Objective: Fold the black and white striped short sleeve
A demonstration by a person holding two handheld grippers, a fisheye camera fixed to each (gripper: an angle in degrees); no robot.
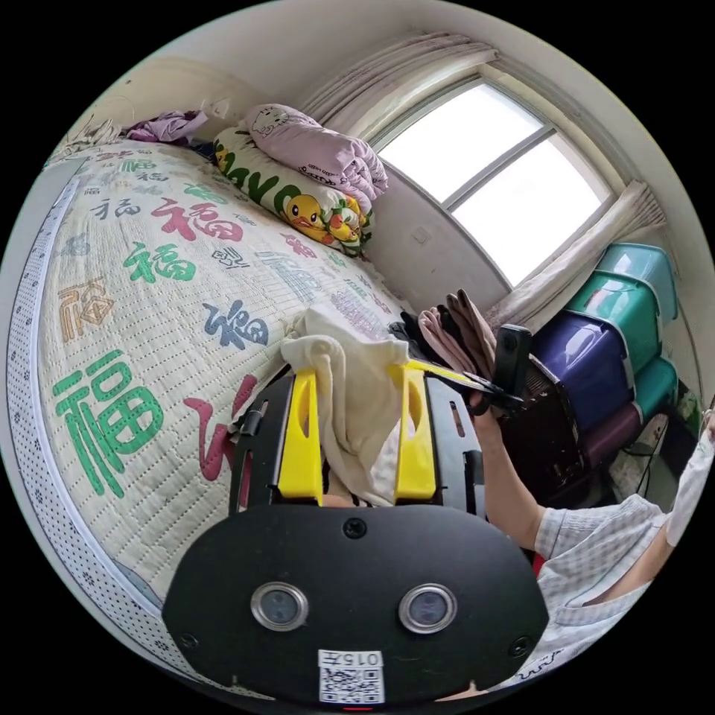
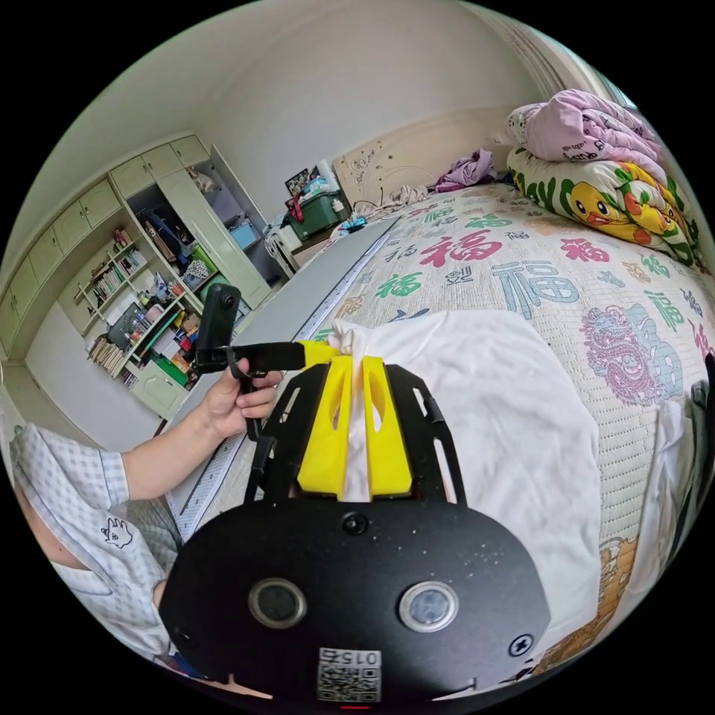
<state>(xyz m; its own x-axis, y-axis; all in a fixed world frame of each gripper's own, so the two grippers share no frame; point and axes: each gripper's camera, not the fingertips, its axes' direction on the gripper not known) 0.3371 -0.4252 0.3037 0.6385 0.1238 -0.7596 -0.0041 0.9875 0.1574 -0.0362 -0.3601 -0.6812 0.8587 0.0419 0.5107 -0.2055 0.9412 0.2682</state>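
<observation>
I see a big bed (image 1: 134,298) with a cream cover that has large colored letters on it. A cream-white cloth (image 2: 484,417) lies spread on the bed cover near my side of the bed. I cannot see any black and white stripes on it, so I cannot tell if it is the striped short sleeve.

In the left gripper view, my left gripper (image 1: 357,387) has its 2 yellow jaws apart. A bunch of the cloth (image 1: 350,387) hangs between them. The jaws do not look pressed on it, so I would call them loose. The other gripper's yellow tip (image 1: 439,370) shows just beside the right jaw, with a hand (image 1: 484,406) holding its black handle.

In the right gripper view, my right gripper (image 2: 356,372) has its 2 yellow jaws squeezed close on a gathered edge of the cloth. The cloth pokes up above the tips and runs down between the jaws. The left gripper's yellow tip (image 2: 316,351) shows just beside it, and a hand (image 2: 238,398) holds that handle.

Folded quilts (image 2: 596,171) are stacked at the far end of the bed, a pink one on top of one with yellow ducks. Bookshelves (image 2: 134,298) stand by the wall. A window (image 1: 499,179) lets in bright light, and plastic bins (image 1: 618,328) are stacked below it.
</observation>
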